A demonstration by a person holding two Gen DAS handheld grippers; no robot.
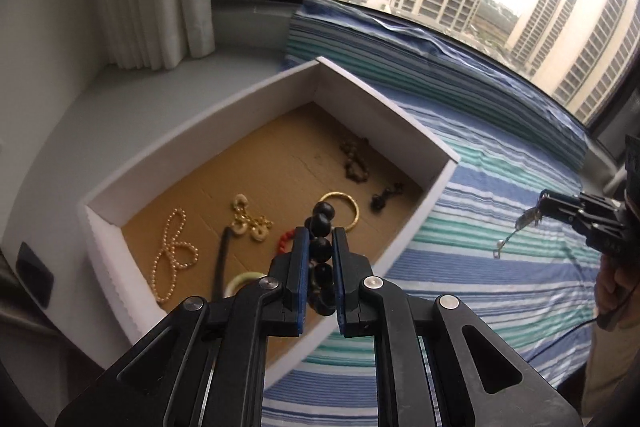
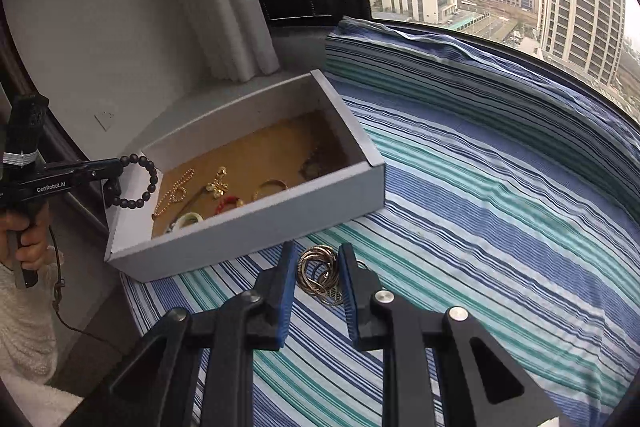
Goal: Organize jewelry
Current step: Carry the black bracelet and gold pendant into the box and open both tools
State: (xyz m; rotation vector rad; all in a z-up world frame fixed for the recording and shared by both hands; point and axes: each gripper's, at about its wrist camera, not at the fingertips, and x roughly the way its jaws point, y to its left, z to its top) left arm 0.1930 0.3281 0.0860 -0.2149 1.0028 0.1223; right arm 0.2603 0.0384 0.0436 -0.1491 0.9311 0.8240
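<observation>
Left wrist view: the left gripper (image 1: 320,247) has its blue-padded fingers (image 1: 299,267) closed narrowly on a dark bead bracelet (image 1: 322,227), the loop hanging over the near part of the white box (image 1: 248,95), which looks like a drop about to be made. On the box's brown floor lie a pearl strand (image 1: 172,255), a gold chain piece (image 1: 250,223), a gold bangle (image 1: 344,211), a red bead piece (image 1: 285,242), a pale ring (image 1: 242,283) and two darker bead strings further back. The middle of the floor is bare, so there is room to release without landing on anything; the low near wall is the only edge to pass. Far right, the other tool carries something small and silvery that dangles above the striped cloth (image 1: 500,187). Right wrist view: the right gripper (image 2: 316,275) is part open, its pads either side of a coil of thin metallic chain (image 2: 318,273); whether they actually pinch it I cannot tell here. It sits just beside the box's near wall on the cloth, with wide open cloth to the right. The beaded loop shows at the left, held clear above the box's corner, well apart from this gripper, so the two should not collide.
</observation>
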